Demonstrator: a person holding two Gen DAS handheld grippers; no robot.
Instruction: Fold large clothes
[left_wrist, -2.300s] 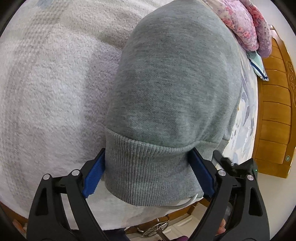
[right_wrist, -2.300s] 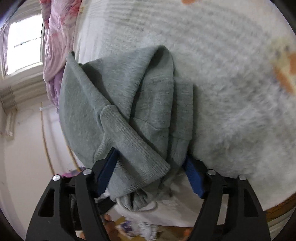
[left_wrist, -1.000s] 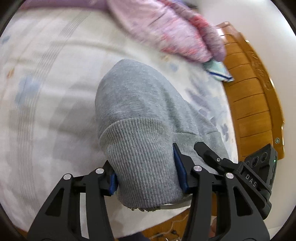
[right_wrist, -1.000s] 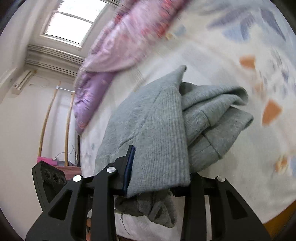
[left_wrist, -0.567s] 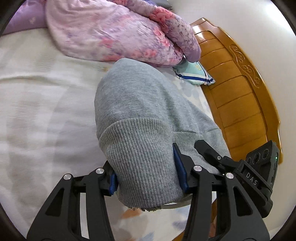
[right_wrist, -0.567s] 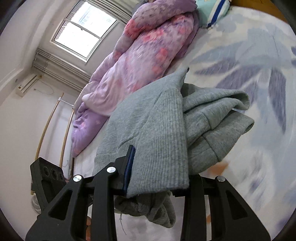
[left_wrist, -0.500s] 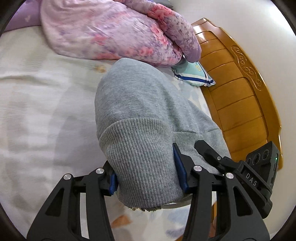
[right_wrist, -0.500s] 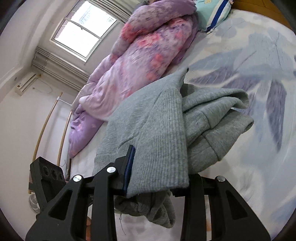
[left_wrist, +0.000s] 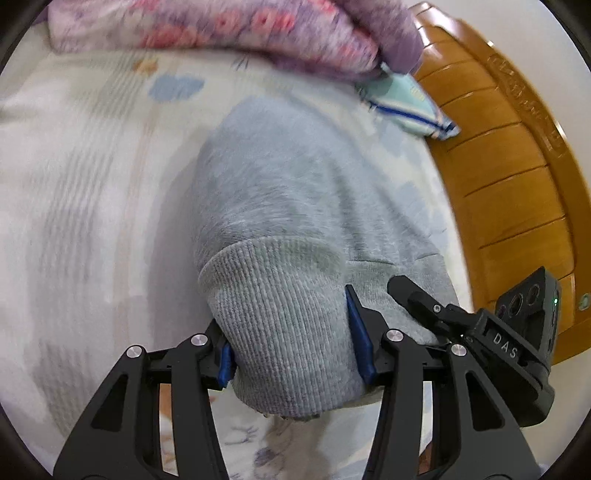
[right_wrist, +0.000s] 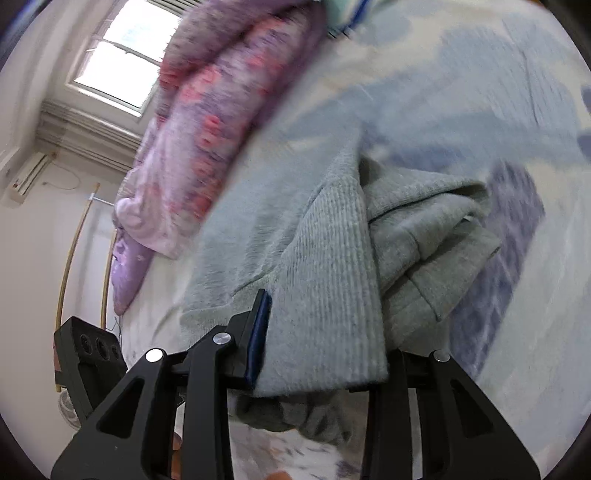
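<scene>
A folded grey sweatshirt with a ribbed hem is held above the bed by both grippers. My left gripper is shut on the ribbed hem at one end. My right gripper is shut on the ribbed hem and bunched folds at the other end; its right finger is hidden behind the cloth. The right gripper's body shows beside the sweatshirt in the left wrist view, and the left gripper's body shows at the lower left of the right wrist view.
The bed sheet with a pale leaf print lies under the sweatshirt. A pink and purple floral quilt is heaped at the far side, also in the right wrist view. A small striped pillow leans on the wooden headboard.
Both grippers closed on the sweatshirt, lifted it and carried it toward the quilt and headboard. In the last half second the views tilted down toward the sheet; the grip is unchanged.
</scene>
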